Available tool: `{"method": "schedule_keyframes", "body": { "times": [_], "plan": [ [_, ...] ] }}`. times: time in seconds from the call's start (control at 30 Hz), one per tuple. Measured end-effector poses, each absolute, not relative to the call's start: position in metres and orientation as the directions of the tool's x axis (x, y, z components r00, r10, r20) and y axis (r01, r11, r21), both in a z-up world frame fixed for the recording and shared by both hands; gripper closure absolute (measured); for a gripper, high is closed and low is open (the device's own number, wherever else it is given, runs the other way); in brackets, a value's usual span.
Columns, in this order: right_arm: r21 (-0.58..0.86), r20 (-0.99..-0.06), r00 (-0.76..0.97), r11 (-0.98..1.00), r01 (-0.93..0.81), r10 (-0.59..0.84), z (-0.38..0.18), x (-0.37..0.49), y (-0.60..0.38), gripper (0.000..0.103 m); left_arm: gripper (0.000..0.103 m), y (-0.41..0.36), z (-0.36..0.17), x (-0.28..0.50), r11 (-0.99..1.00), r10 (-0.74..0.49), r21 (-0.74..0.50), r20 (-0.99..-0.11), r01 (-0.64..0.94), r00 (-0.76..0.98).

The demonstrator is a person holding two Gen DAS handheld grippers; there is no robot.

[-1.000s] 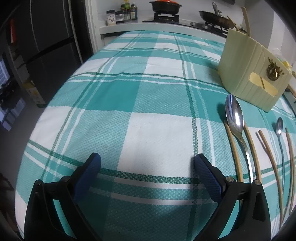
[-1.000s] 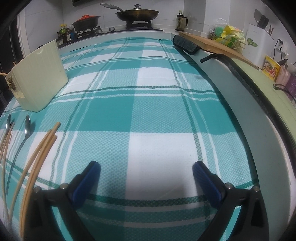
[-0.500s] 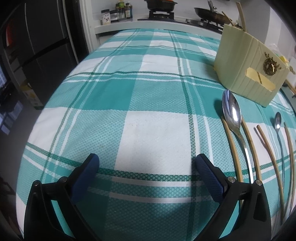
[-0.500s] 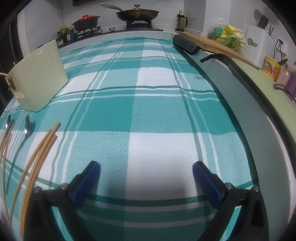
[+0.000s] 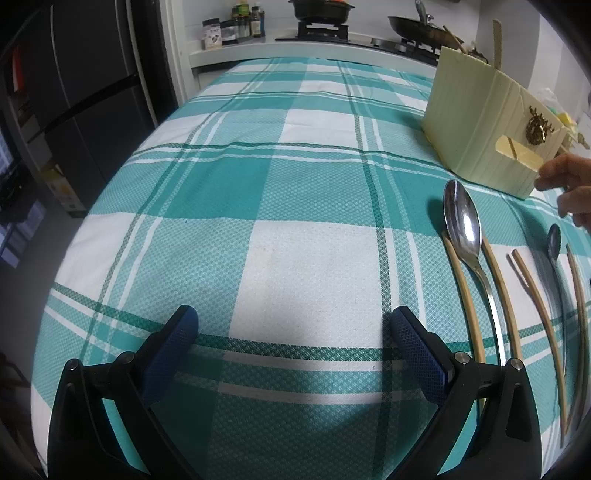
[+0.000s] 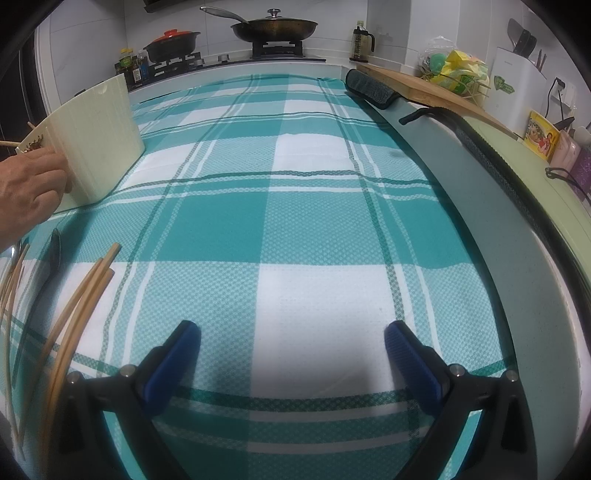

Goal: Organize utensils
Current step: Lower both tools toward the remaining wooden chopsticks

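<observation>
A cream utensil holder (image 5: 484,125) stands at the right of the checked tablecloth; it also shows at the left of the right wrist view (image 6: 92,144). In front of it lie a large metal spoon (image 5: 465,236), a small spoon (image 5: 554,243) and several wooden chopsticks (image 5: 498,291), also seen in the right wrist view (image 6: 77,302). A bare hand (image 6: 29,184) touches the holder's front face. My left gripper (image 5: 293,328) is open and empty, left of the large spoon. My right gripper (image 6: 291,336) is open and empty, right of the chopsticks.
A stove with a red-lidded pot (image 6: 171,42) and a frying pan (image 6: 275,27) stands beyond the table's far end. A wooden board (image 6: 436,96), a dark cloth roll (image 6: 369,90) and a counter with jars are on the right. A dark fridge (image 5: 85,92) stands left.
A bare hand has come in and now touches the holder's front. The left gripper has shifted slightly, so the holder and spoons sit lower and closer. The right gripper has not moved.
</observation>
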State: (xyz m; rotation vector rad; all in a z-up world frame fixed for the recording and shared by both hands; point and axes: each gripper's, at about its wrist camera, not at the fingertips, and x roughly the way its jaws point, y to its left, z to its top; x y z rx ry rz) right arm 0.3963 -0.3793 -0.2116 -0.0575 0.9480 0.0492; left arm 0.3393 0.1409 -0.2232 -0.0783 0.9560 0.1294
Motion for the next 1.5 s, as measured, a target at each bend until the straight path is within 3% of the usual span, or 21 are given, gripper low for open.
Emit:
{"method": "schedule_keyframes", "body": {
  "times": [0.87,1.13,1.23,1.33,1.5],
  "plan": [
    [-0.026,-0.813,0.582,0.997,-0.068,0.019,-0.211,0.395,-0.379,0.0,0.0,0.139,-0.222,0.33,0.985,0.097,0.0,-0.823,-0.17,0.56],
    [-0.02,-0.819,0.573,0.996,-0.091,0.036,-0.21,0.397,-0.381,0.0,0.001,0.143,-0.218,0.315,0.992,0.051,-0.022,-0.834,-0.126,0.549],
    [-0.014,-0.843,0.537,0.997,-0.073,0.027,-0.204,0.387,-0.383,0.0,0.001,0.152,-0.207,0.294,0.986,-0.023,-0.113,-0.816,-0.121,0.577],
    [0.035,-0.792,0.606,0.997,-0.068,0.069,-0.181,0.347,-0.378,0.0,0.001,0.153,-0.194,0.276,0.984,-0.044,-0.139,-0.795,-0.11,0.606],
    [-0.077,-0.739,0.674,0.995,-0.056,-0.019,-0.16,0.291,-0.338,0.0,0.001,0.131,-0.181,0.265,0.991,-0.045,-0.115,-0.767,-0.067,0.64]
  ]
}}
